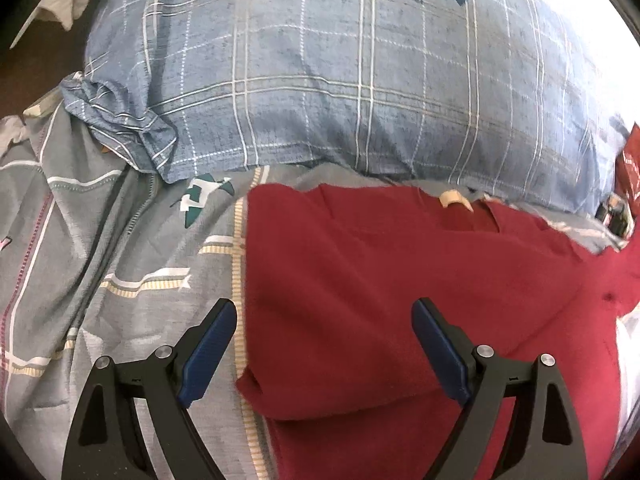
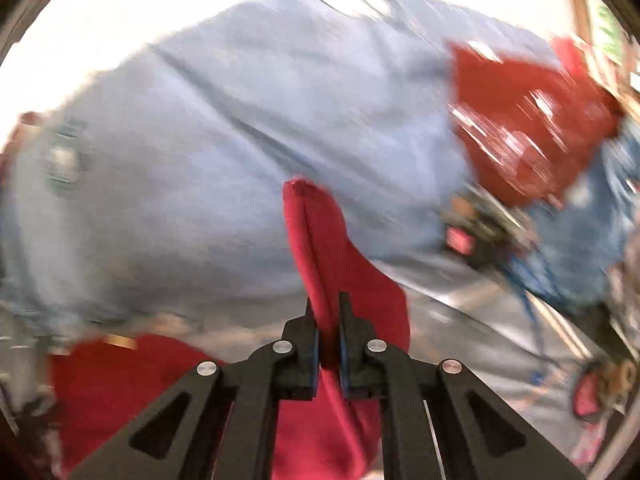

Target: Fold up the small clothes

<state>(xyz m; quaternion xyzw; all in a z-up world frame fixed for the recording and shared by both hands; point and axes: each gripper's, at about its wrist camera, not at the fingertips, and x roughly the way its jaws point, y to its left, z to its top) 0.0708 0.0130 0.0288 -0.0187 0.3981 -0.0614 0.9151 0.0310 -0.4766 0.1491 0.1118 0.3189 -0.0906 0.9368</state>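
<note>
A dark red garment (image 1: 380, 264) lies spread on the grey patterned bed cover (image 1: 120, 248), its left part folded over into a straight edge. Above that edge hovers my left gripper (image 1: 323, 322), open, with nothing between its blue pads (image 1: 208, 356). In the blurred right wrist view, my right gripper (image 2: 328, 320) is shut on a bunched fold of the same red garment (image 2: 320, 240), which sticks up past the fingertips while the rest hangs below.
A large blue plaid pillow (image 1: 340, 72) lies just beyond the garment and fills the right wrist view's background as the blue plaid pillow (image 2: 220, 140). A red printed bag or cloth (image 2: 528, 120) and other clutter (image 2: 480, 224) sit at the right.
</note>
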